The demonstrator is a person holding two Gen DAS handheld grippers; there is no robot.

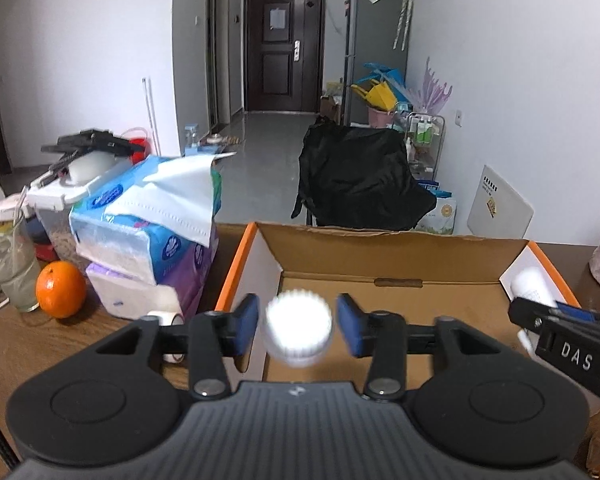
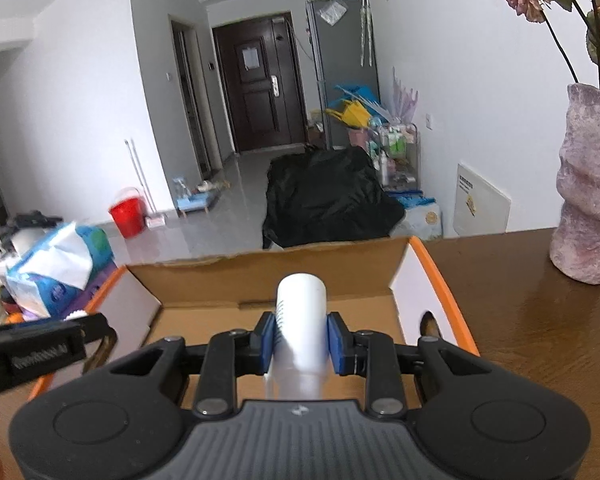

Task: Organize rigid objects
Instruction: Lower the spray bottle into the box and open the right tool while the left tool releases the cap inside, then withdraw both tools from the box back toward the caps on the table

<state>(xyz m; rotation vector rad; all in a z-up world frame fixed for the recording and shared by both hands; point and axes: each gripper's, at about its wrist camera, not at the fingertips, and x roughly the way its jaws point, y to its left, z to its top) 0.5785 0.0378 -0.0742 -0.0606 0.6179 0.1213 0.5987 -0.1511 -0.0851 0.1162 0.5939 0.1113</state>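
Observation:
An open cardboard box with orange edges (image 1: 396, 256) (image 2: 440, 280) stands on the brown table. My left gripper (image 1: 298, 322) is open over the box's near left part; a blurred white round object (image 1: 299, 330) lies between its blue pads (image 1: 247, 322) with a gap on each side. My right gripper (image 2: 300, 340) is shut on a white cylinder (image 2: 301, 316) and holds it over the box. That cylinder and the right gripper also show in the left wrist view (image 1: 530, 284) at the box's right side.
Tissue packs (image 1: 152, 232) stacked left of the box, an orange (image 1: 60, 289), a glass of drink (image 1: 10, 268) and a tape roll (image 1: 168, 320). A pink vase with flowers (image 2: 588, 184) stands right of the box. Black covered chair (image 1: 360, 176) behind the table.

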